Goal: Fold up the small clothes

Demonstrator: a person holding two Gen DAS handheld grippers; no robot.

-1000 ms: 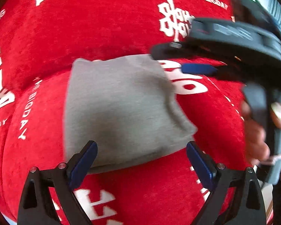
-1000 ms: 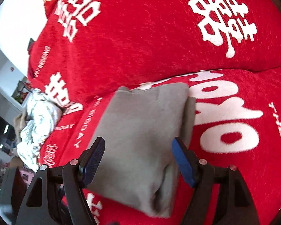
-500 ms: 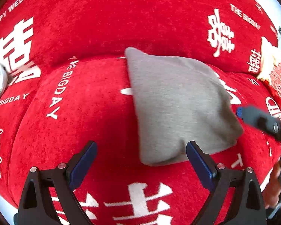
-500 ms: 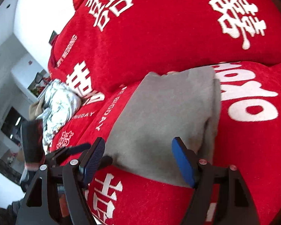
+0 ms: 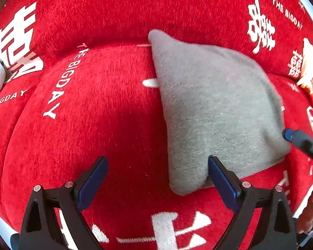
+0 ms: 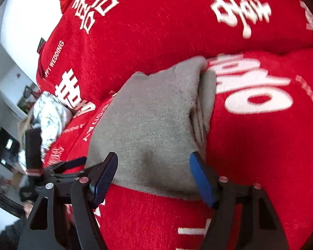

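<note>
A folded grey garment (image 5: 215,108) lies flat on the red sofa seat; it also shows in the right wrist view (image 6: 156,129), with stacked layers along its right edge. My left gripper (image 5: 156,179) is open and empty, low at the garment's near left corner, its right finger touching the cloth. My right gripper (image 6: 154,177) is open and empty, its fingers straddling the garment's near edge. The right gripper's fingertip (image 5: 290,135) shows at the garment's right side in the left wrist view. The left gripper (image 6: 68,164) shows at left in the right wrist view.
The red sofa cover (image 5: 94,114) with white lettering spans seat and backrest. A crumpled white patterned cloth (image 6: 50,116) lies on the sofa to the left. A cream and red item (image 5: 311,73) sits at the far right. Shelves and a wall (image 6: 10,83) stand beyond the sofa's left end.
Both grippers drew back from the folded garment toward its near edge. The left gripper shifted left, so the garment now sits to its right. The garment stayed flat.
</note>
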